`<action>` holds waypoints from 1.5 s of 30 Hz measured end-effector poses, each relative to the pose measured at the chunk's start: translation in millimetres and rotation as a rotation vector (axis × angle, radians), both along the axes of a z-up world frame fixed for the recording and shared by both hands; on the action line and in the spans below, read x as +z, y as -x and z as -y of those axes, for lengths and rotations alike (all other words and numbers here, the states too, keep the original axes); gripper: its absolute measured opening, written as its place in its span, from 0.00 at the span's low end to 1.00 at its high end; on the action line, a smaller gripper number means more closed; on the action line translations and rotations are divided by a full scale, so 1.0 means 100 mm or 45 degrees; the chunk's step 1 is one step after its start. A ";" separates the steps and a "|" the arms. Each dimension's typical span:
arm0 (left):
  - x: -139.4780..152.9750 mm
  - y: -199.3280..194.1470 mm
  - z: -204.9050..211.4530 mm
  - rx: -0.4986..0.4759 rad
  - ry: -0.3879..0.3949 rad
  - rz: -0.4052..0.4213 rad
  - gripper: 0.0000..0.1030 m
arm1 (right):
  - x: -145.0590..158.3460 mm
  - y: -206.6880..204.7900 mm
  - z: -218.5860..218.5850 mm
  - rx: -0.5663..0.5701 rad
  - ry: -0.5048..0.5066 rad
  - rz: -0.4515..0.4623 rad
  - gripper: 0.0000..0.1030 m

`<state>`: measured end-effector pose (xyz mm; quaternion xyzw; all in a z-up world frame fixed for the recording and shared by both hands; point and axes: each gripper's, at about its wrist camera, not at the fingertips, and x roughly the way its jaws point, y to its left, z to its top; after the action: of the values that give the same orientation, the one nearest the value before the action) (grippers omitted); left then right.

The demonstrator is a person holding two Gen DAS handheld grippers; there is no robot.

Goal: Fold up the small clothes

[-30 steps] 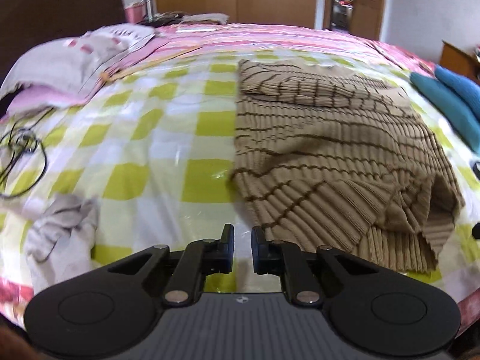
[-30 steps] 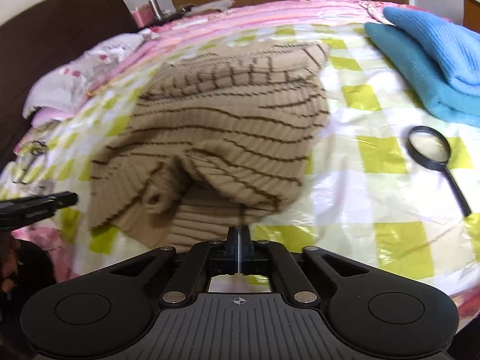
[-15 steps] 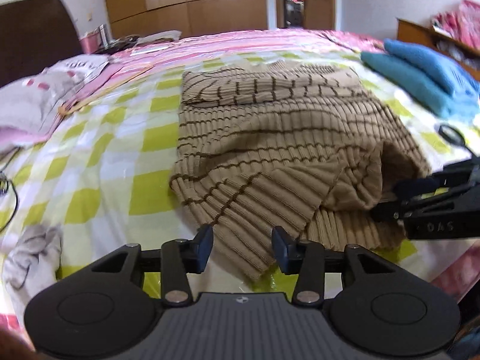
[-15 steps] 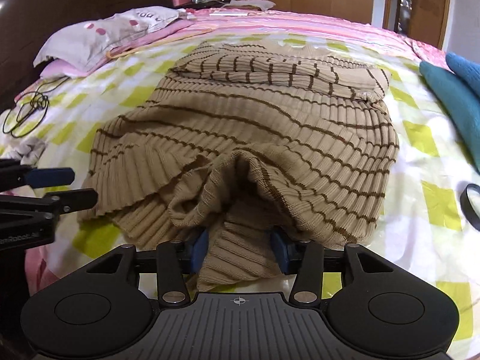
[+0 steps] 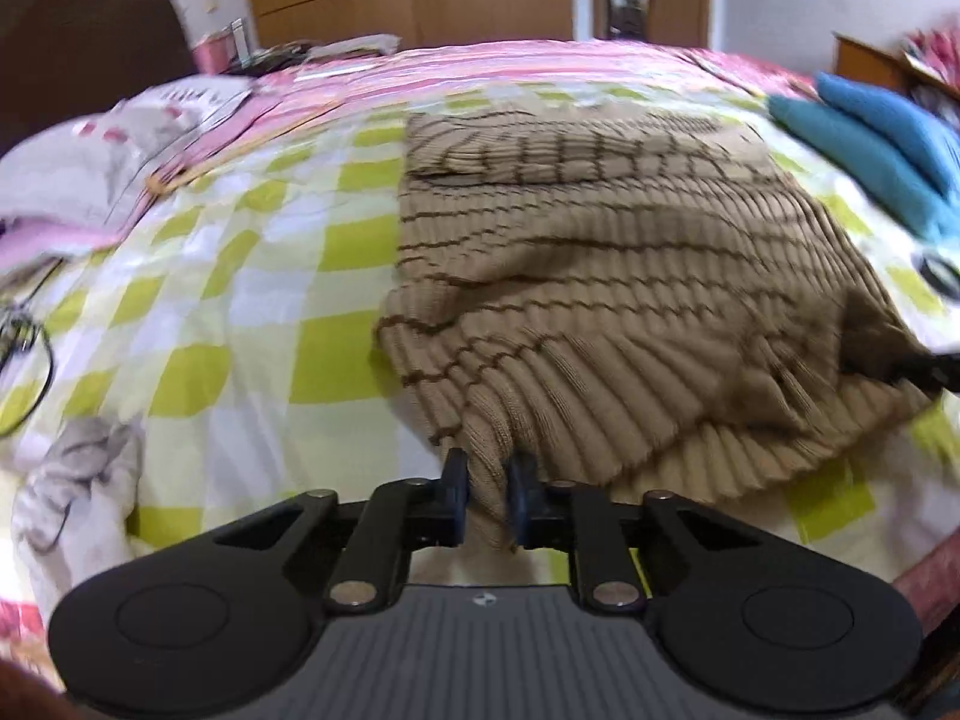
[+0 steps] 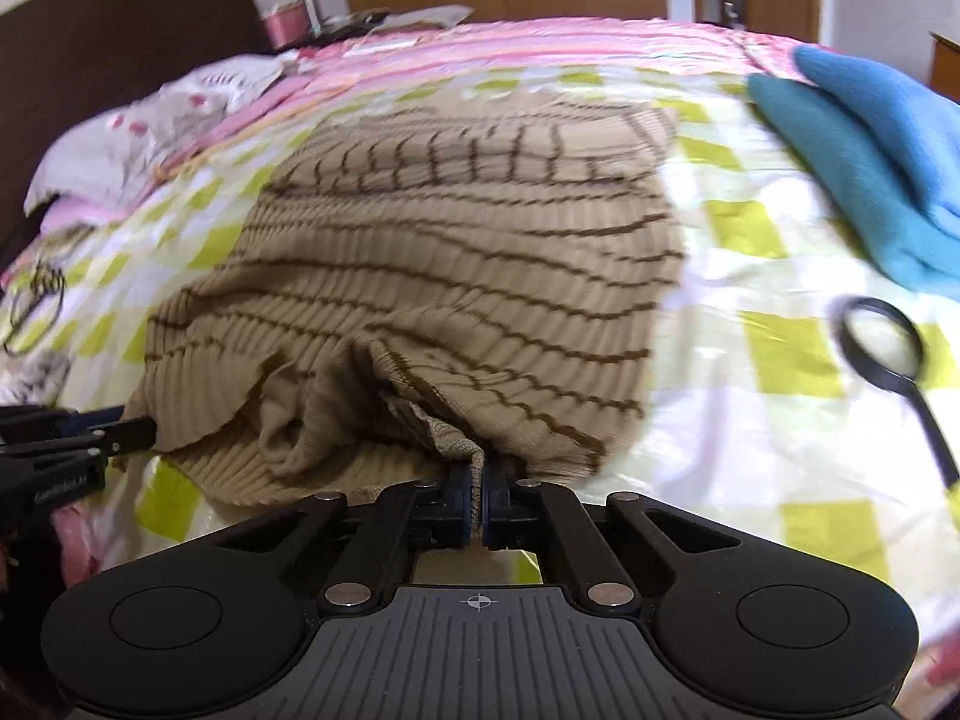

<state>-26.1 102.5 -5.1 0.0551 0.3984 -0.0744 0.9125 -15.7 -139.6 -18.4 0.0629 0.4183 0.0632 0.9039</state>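
A tan ribbed sweater with thin brown stripes (image 5: 600,300) lies on the checked bedspread, its near hem bunched up. It also shows in the right wrist view (image 6: 456,252). My left gripper (image 5: 487,501) is shut on the hem at the sweater's near left corner. My right gripper (image 6: 477,501) is shut on a fold of the hem at the near right corner. The left gripper's fingers (image 6: 120,435) show at the left edge of the right wrist view, touching the hem.
Blue folded cloth (image 6: 864,144) lies at the right, with a black magnifying glass (image 6: 888,348) near it. A grey crumpled cloth (image 5: 78,474) and black cable (image 5: 24,336) lie at the left. Pillows (image 5: 114,162) and a dark headboard are at the far left.
Both grippers were open around the near hem and have closed on it. The hem is now pulled up and bunched between the jaws.
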 end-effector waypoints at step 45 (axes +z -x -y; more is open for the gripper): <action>0.23 0.25 -0.34 0.063 0.137 -0.043 0.39 | 0.13 0.50 0.28 -0.059 0.053 -0.073 0.01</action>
<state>-50.9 136.6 17.7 -0.0053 0.4102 -0.0739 0.9090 -65.3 -167.2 -5.5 0.0557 0.4438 0.0319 0.8938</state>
